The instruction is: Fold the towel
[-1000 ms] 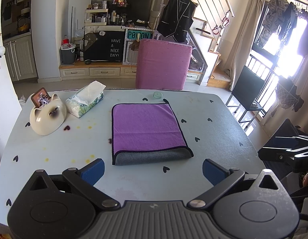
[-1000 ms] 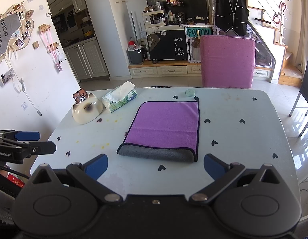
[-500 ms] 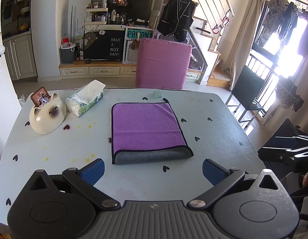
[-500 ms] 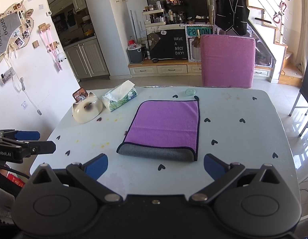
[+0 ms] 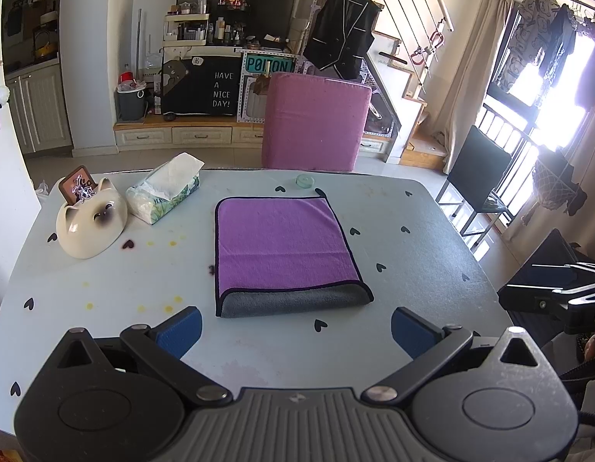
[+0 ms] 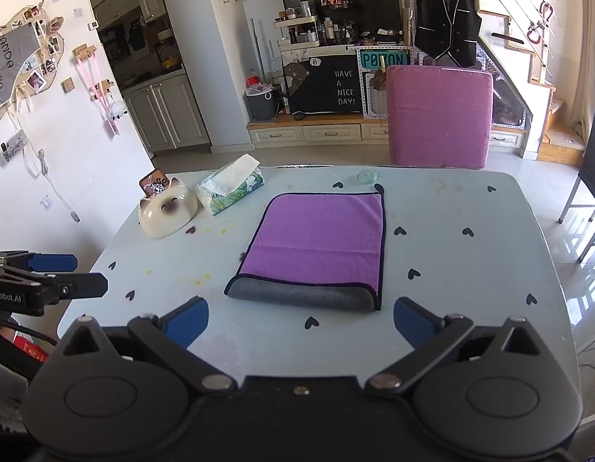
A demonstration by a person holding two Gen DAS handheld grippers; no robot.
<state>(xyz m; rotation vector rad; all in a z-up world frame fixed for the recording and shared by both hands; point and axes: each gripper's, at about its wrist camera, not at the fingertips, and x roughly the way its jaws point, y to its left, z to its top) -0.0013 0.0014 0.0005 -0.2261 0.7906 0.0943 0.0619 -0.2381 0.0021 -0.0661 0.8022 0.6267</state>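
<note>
A purple towel [image 5: 280, 244] with a grey underside lies folded flat on the middle of the pale blue table [image 5: 413, 238]; its grey fold edge faces me. It also shows in the right wrist view [image 6: 318, 240]. My left gripper [image 5: 295, 333] is open and empty, held above the near table edge just short of the towel. My right gripper [image 6: 301, 323] is open and empty, likewise just short of the towel's grey edge. Each gripper shows from the side in the other's view, the right one [image 5: 551, 288] and the left one [image 6: 47, 273].
A cat-shaped ceramic bowl [image 5: 91, 223] and a tissue pack [image 5: 164, 194] stand at the far left of the table. A small round green lid [image 5: 305, 181] lies beyond the towel. A pink chair [image 5: 314, 121] stands behind the table, a black chair [image 5: 476, 177] to the right.
</note>
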